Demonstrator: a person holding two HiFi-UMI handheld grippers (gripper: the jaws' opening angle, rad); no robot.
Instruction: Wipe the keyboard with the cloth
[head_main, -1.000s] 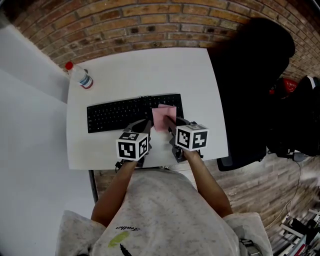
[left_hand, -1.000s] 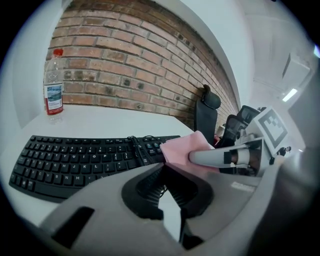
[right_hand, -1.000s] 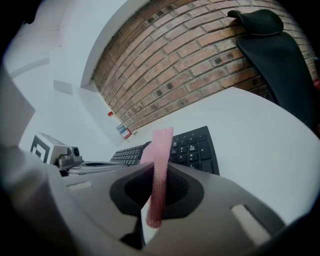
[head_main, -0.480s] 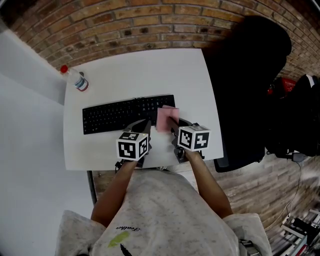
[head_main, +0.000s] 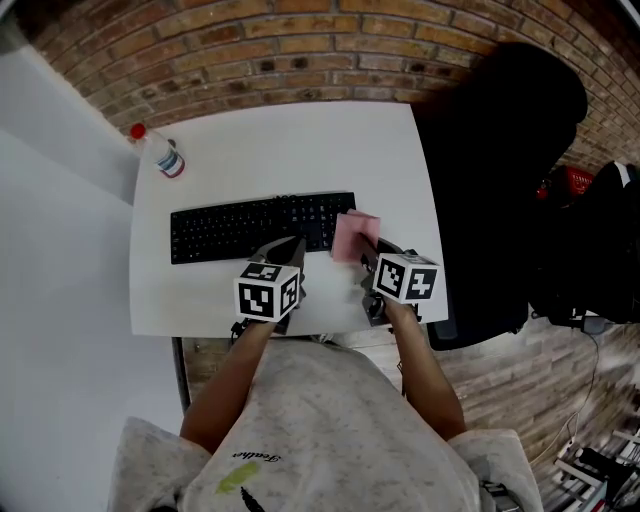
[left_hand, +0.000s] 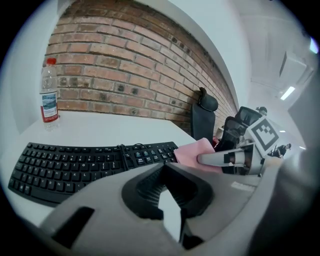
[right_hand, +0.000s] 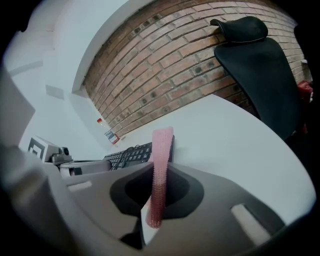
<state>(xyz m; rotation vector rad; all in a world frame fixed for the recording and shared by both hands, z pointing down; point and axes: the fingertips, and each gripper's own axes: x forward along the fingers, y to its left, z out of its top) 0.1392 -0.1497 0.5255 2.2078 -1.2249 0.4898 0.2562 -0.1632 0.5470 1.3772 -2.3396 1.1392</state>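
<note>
Rightward is where the right gripper (head_main: 366, 254) has gone since half a second ago, carrying the cloth (head_main: 355, 236) along the keyboard (head_main: 250, 228) to its right end. The pink cloth now straddles that end at the centre of the head view, its left part over the last keys and its right part over bare bench (head_main: 300, 150). The right gripper is clenched on the cloth: in the right gripper view the cloth stands edge-on between the jaws and rises above them.

The left gripper (head_main: 287, 248) sits just left of centre, tips at the keyboard's front edge. Its jaws are drawn nearly together with only a sliver of white bench between them, and they grasp nothing.

The black keyboard lies across the middle of the white bench, and its keys carry white legends too small to read with certainty. A clear bottle (head_main: 160, 153) with a red cap stands at the upper left of the head view, well apart from the keyboard. Its label shows blue and white over a red band, with print too small to read.

Black-and-white square markers cover the cube (head_main: 267, 292) on the left gripper and the one on the right. The person's grey speckled shirt (head_main: 330, 420) bears a dark script word beside a yellow-green mark, and I cannot read it. A black chair (head_main: 500, 170) stands at the right, before the brick wall (head_main: 300, 50).
</note>
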